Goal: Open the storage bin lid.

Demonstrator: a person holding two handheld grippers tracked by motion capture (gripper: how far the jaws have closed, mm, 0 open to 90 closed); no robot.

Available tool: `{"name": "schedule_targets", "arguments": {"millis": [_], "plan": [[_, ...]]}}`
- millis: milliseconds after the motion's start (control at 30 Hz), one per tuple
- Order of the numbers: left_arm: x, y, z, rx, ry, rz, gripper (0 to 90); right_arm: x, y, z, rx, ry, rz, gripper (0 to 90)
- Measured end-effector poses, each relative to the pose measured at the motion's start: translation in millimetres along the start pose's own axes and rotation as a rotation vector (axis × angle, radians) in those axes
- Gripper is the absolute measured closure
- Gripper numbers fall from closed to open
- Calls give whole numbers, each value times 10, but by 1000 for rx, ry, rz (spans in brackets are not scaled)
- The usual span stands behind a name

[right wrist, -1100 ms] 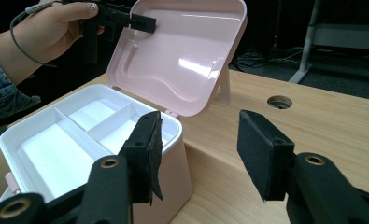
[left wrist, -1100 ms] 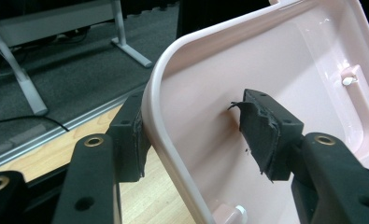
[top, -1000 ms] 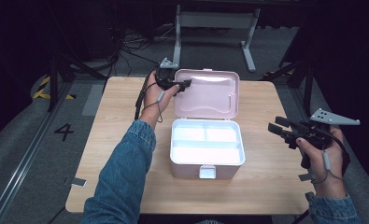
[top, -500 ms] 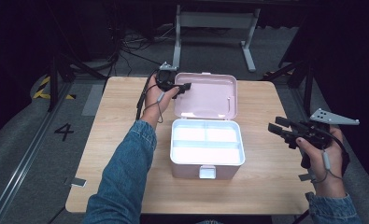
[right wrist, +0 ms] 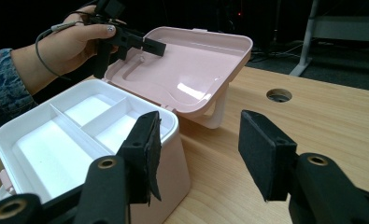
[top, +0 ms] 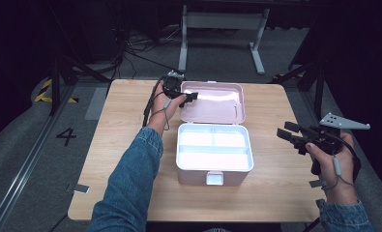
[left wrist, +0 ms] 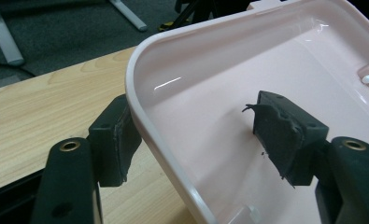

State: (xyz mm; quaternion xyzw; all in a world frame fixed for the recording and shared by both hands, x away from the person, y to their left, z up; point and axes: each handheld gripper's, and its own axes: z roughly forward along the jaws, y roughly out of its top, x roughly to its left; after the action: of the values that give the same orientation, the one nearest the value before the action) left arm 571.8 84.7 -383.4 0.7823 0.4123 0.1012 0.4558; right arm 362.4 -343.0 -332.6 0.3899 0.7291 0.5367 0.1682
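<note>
Two jaws of the left gripper set astride the lid rim near its far left corner, one pad outside, one inside, spread with clear gaps to the plastic, gripping nothing. Best closed squarely on the rim before any swing, then moved gently about the hinge. Pink box sitting mid-bench, toward the near edge, tray compartments bare, lid thrown back toward the far edge. Right gripper parked off the right edge of the bench, wide open and empty; worth bracing the box body if it slides.
</note>
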Motion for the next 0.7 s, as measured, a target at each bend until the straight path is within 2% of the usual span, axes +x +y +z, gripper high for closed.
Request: {"name": "schedule_targets", "arguments": {"millis": [167, 367, 500, 633, 700], "plan": [[3, -15, 23, 17, 9, -13, 324, 1, -4, 8, 1, 1, 0, 499], [-8, -41, 71, 86, 31, -41, 302, 1, -6, 2, 1, 2, 2, 497], [4, -51, 86, 106, 30, -52, 301, -3, -11, 11, 3, 2, 1, 496], [7, -78, 118, 161, 20, -79, 253, -2, -12, 13, 4, 7, 5, 494], [13, -92, 120, 166, 17, -94, 247, -2, -10, 9, 2, 7, 3, 492]]}}
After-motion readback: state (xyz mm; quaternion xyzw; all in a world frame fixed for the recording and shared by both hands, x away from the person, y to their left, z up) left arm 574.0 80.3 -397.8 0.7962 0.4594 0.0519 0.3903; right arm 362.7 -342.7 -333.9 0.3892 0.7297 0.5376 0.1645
